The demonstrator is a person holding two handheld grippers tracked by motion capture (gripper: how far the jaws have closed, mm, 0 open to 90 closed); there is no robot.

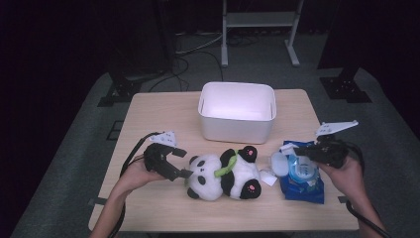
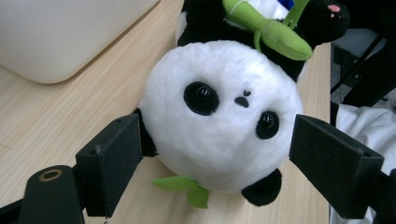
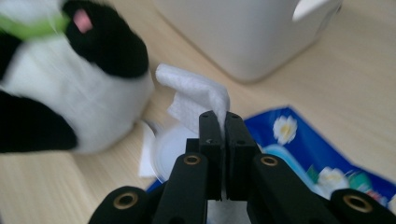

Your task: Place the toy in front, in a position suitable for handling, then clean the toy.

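Note:
A panda plush [image 1: 225, 173] with a green bamboo sprig lies in the middle of the table, its head toward my left hand. My left gripper [image 1: 184, 163] is open, one jaw on each side of the panda's head [image 2: 210, 154]; in the left gripper view [image 2: 217, 126] the pads stand just beside the fur without squeezing it. At the right, my right gripper [image 1: 293, 148] hovers over a blue wet-wipe pack [image 1: 304, 181]. In the right gripper view its jaws [image 3: 219, 119] are shut on a white wipe [image 3: 194, 93] that stands up out of the pack [image 3: 299, 140].
A white plastic bin [image 1: 236, 129] stands behind the panda at the table's middle back. The pack's white lid [image 1: 279, 163] is flipped open toward the panda. Bare wood lies along the front edge and at the left.

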